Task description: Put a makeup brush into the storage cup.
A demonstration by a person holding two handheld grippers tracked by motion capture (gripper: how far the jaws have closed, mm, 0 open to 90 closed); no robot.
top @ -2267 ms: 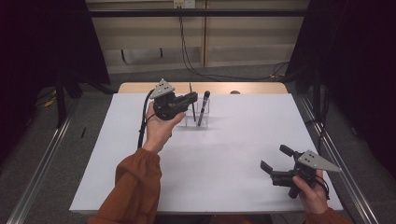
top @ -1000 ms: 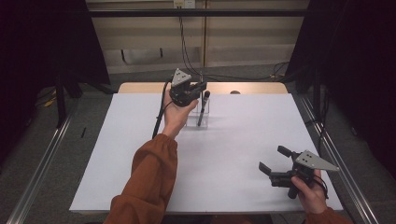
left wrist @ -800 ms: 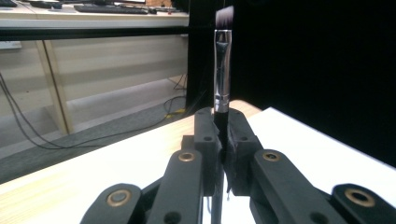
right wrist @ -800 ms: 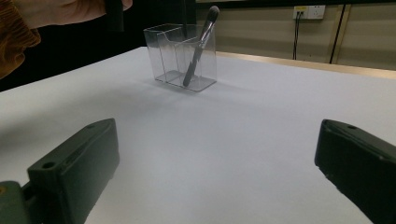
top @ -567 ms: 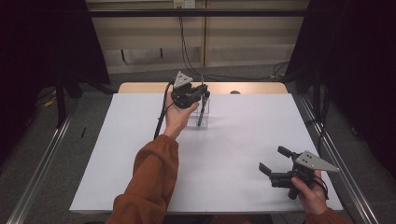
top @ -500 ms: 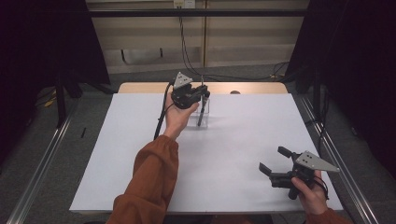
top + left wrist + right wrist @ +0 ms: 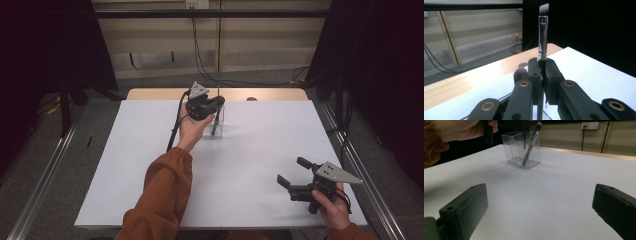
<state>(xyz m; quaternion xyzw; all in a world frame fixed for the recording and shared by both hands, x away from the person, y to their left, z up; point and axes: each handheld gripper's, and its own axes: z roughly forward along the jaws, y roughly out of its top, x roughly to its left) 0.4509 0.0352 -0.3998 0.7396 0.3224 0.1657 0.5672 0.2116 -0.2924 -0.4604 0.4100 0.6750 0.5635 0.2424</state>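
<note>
Left gripper (image 7: 216,104) raised above the clear holder (image 7: 218,123) near the far edge of the tabletop (image 7: 150,165), fingers (image 7: 554,75) clamped tight on the dark handle of a makeup brush (image 7: 543,35). Brush upright, silver ferrule and pale-tipped bristles pointing up above the fingers, lower end of the handle reaching down inside the holder. Second brush (image 7: 531,142) leaning tilted in the same holder, round head up. Holder (image 7: 522,149) a transparent box with compartments, standing on the white surface close to the middle of the far edge; which compartment takes each brush, impossible to tell. Right gripper (image 7: 295,176) low near the near right corner of the tabletop, well apart from the holder, fingers (image 7: 466,207) spread wide with nothing between them. Orange sleeve (image 7: 159,200) stretching from the near edge toward the holder.
</note>
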